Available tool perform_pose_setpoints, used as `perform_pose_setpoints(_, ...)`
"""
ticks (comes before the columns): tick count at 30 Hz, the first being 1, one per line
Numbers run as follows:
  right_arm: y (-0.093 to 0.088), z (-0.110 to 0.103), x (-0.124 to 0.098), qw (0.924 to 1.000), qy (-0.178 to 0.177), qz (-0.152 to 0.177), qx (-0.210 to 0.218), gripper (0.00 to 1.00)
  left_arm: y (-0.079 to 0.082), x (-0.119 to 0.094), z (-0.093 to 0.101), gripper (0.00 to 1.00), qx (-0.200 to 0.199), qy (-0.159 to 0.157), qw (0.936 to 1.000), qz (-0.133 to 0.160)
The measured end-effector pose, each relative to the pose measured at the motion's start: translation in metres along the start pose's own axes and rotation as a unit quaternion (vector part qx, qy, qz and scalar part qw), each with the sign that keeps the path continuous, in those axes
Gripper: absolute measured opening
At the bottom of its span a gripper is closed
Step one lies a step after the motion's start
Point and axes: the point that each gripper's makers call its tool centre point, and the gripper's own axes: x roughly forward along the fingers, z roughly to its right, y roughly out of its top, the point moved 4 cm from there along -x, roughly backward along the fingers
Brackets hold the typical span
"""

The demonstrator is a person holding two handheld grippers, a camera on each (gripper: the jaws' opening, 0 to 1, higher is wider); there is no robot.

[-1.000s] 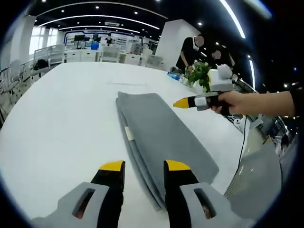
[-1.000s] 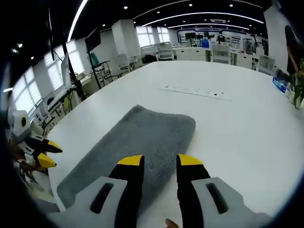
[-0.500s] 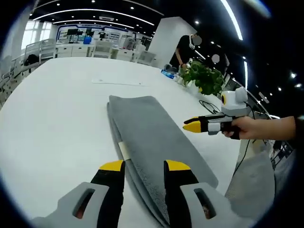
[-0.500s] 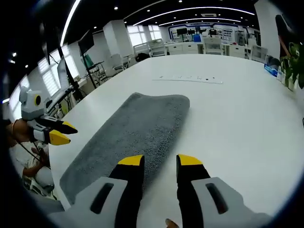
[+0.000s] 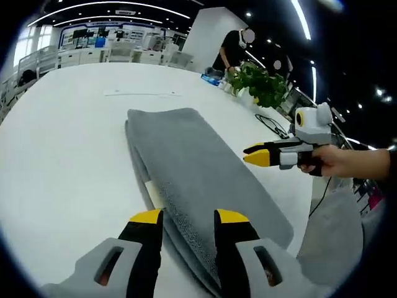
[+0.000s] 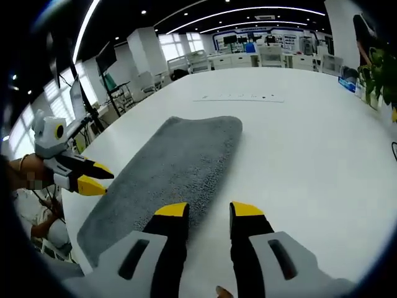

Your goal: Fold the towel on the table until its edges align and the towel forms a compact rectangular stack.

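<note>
The left gripper (image 5: pixel 184 218) hovers over the near end of the grey towel (image 5: pixel 198 177), its yellow-tipped fingers (image 5: pixel 146 218) narrowly apart and empty. The right gripper (image 6: pixel 208 212) hangs beside the towel's (image 6: pixel 170 171) long edge, fingers (image 6: pixel 171 212) likewise parted, gripping nothing. The towel lies folded into a long strip on the white worktop (image 5: pixel 62 149). A potted plant (image 5: pixel 257 84) stands beyond the towel; its pot is hard to make out.

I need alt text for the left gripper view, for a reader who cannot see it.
A folded grey terry towel lies lengthwise on a white table, with the left claw open just above its near end. The right claw hangs over the table's right side, a leafy green plant behind.
</note>
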Motion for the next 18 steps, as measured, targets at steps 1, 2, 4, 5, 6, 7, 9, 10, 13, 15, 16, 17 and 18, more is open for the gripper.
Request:
perform_pose_setpoints(1, 0.0, 0.0, 0.001, 1.0, -0.001, 0.001, 0.0, 0.24, 0.002, 0.003, 0.0, 0.34, -0.005, -0.004, 1.0, 0.004)
perform_pose_setpoints(2, 0.0, 0.0, 0.0, 1.0, -0.003, 0.001, 0.002, 0.24, 0.003, 0.006, 0.0, 0.34, -0.007, -0.006, 0.9999, 0.004)
perform_pose_setpoints(4, 0.0, -0.001, 0.001, 1.0, -0.005, 0.003, 0.005, 0.24, 0.002, 0.011, 0.001, 0.35, -0.007, -0.007, 1.0, -0.001)
perform_pose_setpoints(5, 0.0, -0.002, 0.002, 1.0, -0.004, 0.003, 0.005, 0.23, 0.001, 0.013, 0.0, 0.35, -0.005, -0.002, 1.0, -0.004)
perform_pose_setpoints(6, 0.0, -0.003, 0.003, 1.0, -0.004, 0.002, 0.004, 0.23, -0.001, 0.013, -0.004, 0.34, -0.004, 0.014, 0.9998, -0.01)
perform_pose_setpoints(7, -0.001, -0.004, 0.004, 1.0, -0.003, 0.0, 0.003, 0.23, -0.002, 0.013, -0.009, 0.34, -0.002, 0.033, 0.9994, -0.01)
perform_pose_setpoints(9, -0.001, -0.005, 0.006, 1.0, -0.003, -0.002, 0.002, 0.23, -0.001, 0.012, -0.017, 0.34, -0.007, 0.057, 0.9983, 0.0)
perform_pose_setpoints(10, -0.002, -0.006, 0.006, 1.0, -0.003, -0.002, 0.002, 0.22, -0.001, 0.013, -0.019, 0.34, -0.018, 0.057, 0.9982, 0.006)
perform_pose_setpoints(13, -0.005, -0.007, 0.009, 1.0, -0.002, -0.005, 0.002, 0.21, -0.003, 0.014, -0.023, 0.34, -0.03, 0.06, 0.9977, 0.01)
perform_pose_setpoints(15, -0.01, -0.006, 0.011, 0.9999, -0.007, -0.013, -0.004, 0.21, -0.001, 0.015, -0.028, 0.33, -0.036, 0.073, 0.9965, 0.022)
perform_pose_setpoints(16, -0.01, -0.006, 0.012, 0.9999, -0.007, -0.013, -0.003, 0.2, 0.0, 0.016, -0.03, 0.32, -0.044, 0.076, 0.9958, 0.027)
perform_pose_setpoints(17, -0.012, -0.006, 0.012, 0.9999, -0.007, -0.012, 0.0, 0.2, 0.0, 0.016, -0.031, 0.31, -0.044, 0.079, 0.9955, 0.029)
perform_pose_setpoints(18, -0.013, -0.007, 0.012, 0.9999, -0.007, -0.012, 0.0, 0.19, 0.0, 0.016, -0.031, 0.3, -0.044, 0.081, 0.9954, 0.029)
